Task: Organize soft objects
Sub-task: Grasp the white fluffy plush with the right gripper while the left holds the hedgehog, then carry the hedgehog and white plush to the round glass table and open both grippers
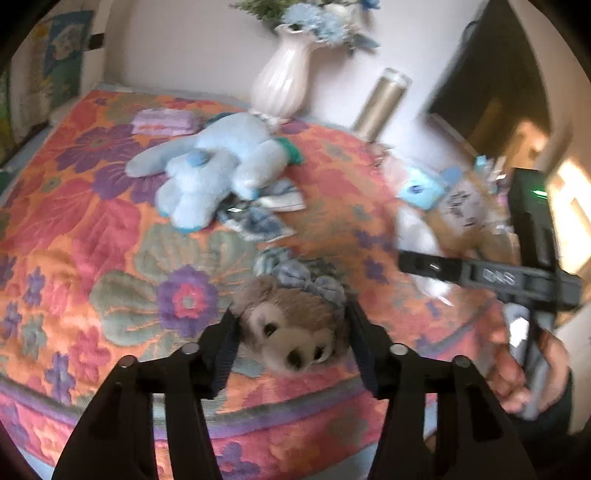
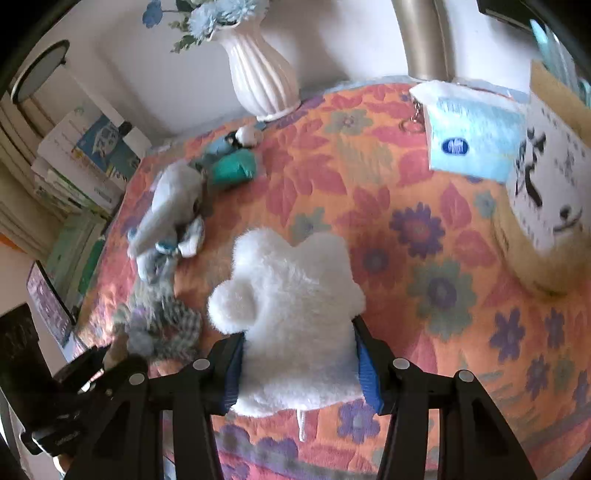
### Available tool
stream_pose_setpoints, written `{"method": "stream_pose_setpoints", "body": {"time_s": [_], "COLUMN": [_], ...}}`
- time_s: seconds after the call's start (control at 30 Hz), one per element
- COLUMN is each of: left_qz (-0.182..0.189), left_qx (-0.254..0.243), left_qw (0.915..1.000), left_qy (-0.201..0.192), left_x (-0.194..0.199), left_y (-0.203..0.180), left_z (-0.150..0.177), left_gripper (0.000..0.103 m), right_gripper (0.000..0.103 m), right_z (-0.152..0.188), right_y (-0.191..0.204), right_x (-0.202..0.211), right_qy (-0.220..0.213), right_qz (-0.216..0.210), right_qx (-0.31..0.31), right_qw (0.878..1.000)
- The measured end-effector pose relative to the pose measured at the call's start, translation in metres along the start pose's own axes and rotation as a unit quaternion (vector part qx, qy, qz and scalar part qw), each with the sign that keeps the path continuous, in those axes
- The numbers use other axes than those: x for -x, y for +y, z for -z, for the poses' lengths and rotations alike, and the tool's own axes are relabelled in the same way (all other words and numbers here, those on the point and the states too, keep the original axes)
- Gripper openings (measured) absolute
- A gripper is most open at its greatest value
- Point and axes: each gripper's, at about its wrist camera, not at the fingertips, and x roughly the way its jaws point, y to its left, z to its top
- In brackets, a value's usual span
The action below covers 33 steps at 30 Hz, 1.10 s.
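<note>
A big flowery cloth (image 2: 369,177) covers the table, and its front edge hangs down just under both claws. At the back edge, by the wall, stands a white vase (image 2: 258,74) with blue flowers (image 2: 218,14) in it. A gold tube (image 1: 380,103) stands next to the vase. On the right side sits a brown box (image 2: 535,251) with a cat face picture (image 2: 546,192) on the front; what is inside it cannot be seen. A blue tissue pack (image 2: 469,140) lies just beside the box.

The middle of the cloth, between the vase and the box, has bare room on it.

The right claw (image 2: 299,365) is partly open and its two sides press on a fluffy white toy (image 2: 291,302), near the front edge. The left claw (image 1: 291,347) is also partly open and squeezes the head of a small brown bear (image 1: 291,325) with a blue bow (image 1: 310,280), near the front edge too.

A light blue plush animal (image 1: 214,166) lies on the left part of the cloth, on top of some blue checked cloth (image 1: 258,218). A little purple folded thing (image 1: 162,122) lies behind it, near the back edge.
</note>
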Motion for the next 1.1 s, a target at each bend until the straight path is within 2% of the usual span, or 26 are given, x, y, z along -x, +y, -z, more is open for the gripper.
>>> {"method": "stream_pose_setpoints", "body": {"time_s": [0.07,0.17,0.23,0.4,0.47,0.5,0.53,0.57,0.73,1.1], "left_qz": [-0.022,-0.026,-0.036,-0.047,-0.043,-0.042,-0.045,-0.048,-0.001,0.042], "left_qx": [-0.004,-0.008,-0.015,-0.027,-0.027,-0.029,-0.034,-0.040,-0.034,-0.100], "left_qw": [0.9998,0.9996,0.9992,0.9985,0.9987,0.9987,0.9984,0.9980,0.9993,0.9936], "left_qy": [0.001,-0.004,0.000,0.002,-0.002,-0.002,0.002,0.001,-0.015,-0.032], "left_x": [-0.007,-0.008,-0.011,-0.014,-0.015,-0.014,-0.015,-0.015,-0.004,0.008], "left_y": [-0.001,-0.006,-0.010,-0.015,-0.015,-0.014,-0.015,-0.016,-0.024,-0.084], "left_z": [0.000,-0.001,-0.003,-0.001,0.000,0.001,0.001,0.001,0.000,-0.004], "left_gripper": [0.058,0.066,0.069,0.071,0.069,0.054,0.048,0.048,0.047,0.047], "right_gripper": [0.050,0.053,0.057,0.057,0.054,0.051,0.050,0.049,0.049,0.049], "right_z": [0.004,0.010,0.012,0.017,0.019,0.020,0.022,0.023,0.029,0.048], "right_y": [0.005,0.015,0.017,0.018,0.019,0.020,0.022,0.023,0.016,-0.019], "right_x": [-0.002,-0.004,-0.007,-0.006,-0.005,-0.004,-0.004,-0.002,0.010,0.059], "right_qy": [-0.005,-0.012,-0.011,-0.016,-0.022,-0.028,-0.031,-0.035,-0.038,-0.054], "right_qz": [0.022,0.049,0.056,0.057,0.056,0.060,0.062,0.061,0.047,0.074], "right_qx": [0.020,0.051,0.058,0.067,0.067,0.069,0.071,0.072,0.059,0.036], "right_qw": [1.000,0.997,0.997,0.996,0.996,0.995,0.995,0.995,0.996,0.995]}}
